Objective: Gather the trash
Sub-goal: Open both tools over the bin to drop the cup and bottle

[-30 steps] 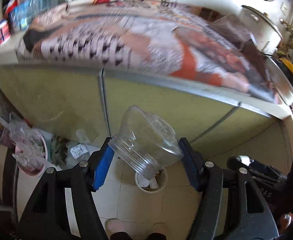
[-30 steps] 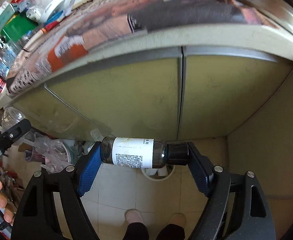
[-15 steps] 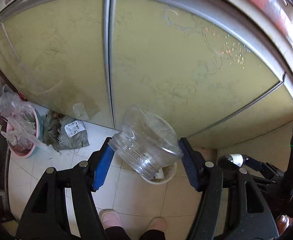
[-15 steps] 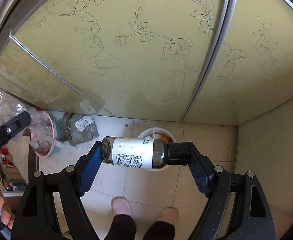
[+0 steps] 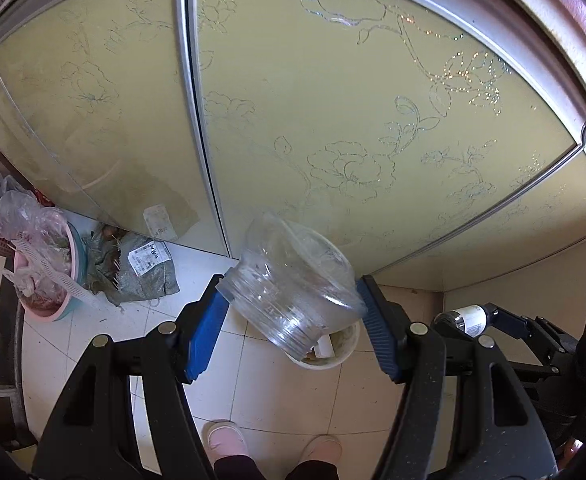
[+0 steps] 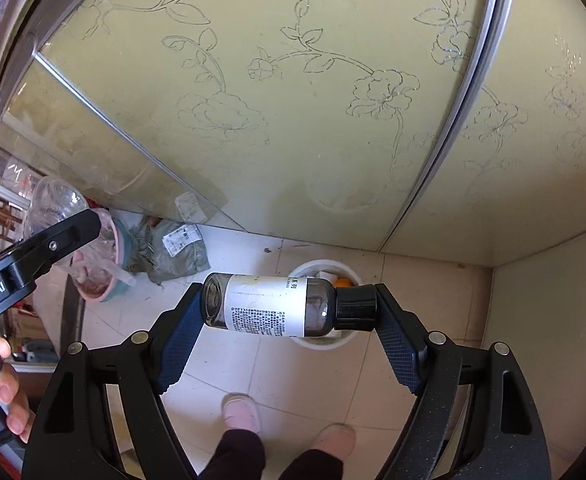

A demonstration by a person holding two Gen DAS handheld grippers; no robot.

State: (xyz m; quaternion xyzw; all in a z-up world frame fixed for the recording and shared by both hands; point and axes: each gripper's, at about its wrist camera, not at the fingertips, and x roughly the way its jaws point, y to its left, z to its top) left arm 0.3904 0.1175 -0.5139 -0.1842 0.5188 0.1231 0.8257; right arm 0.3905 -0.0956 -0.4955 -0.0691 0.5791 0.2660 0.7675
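My left gripper (image 5: pixel 293 312) is shut on a clear plastic container (image 5: pixel 293 284), held tilted above a small white trash bin (image 5: pixel 333 354) on the tiled floor. My right gripper (image 6: pixel 289 312) is shut on a dark bottle (image 6: pixel 269 306) with a white label and black cap, held sideways above the same white bin (image 6: pixel 325 274). The bin holds some scraps. The right gripper with its bottle (image 5: pixel 469 318) shows at the right of the left wrist view. The left gripper (image 6: pixel 53 240) with the clear container (image 6: pixel 53 200) shows at the left of the right wrist view.
Yellow-green cabinet doors (image 5: pixel 333 100) with flower etching stand right behind the bin. A pink basin (image 5: pixel 49 276) with plastic bags and a grey sack (image 5: pixel 141 268) lie on the floor at left. The person's feet (image 6: pixel 285 424) stand below the grippers. A beige wall (image 6: pixel 553 320) closes the right side.
Both grippers have tipped down from the countertop toward the floor and moved closer to the cabinet doors and the white bin. Both keep their hold.
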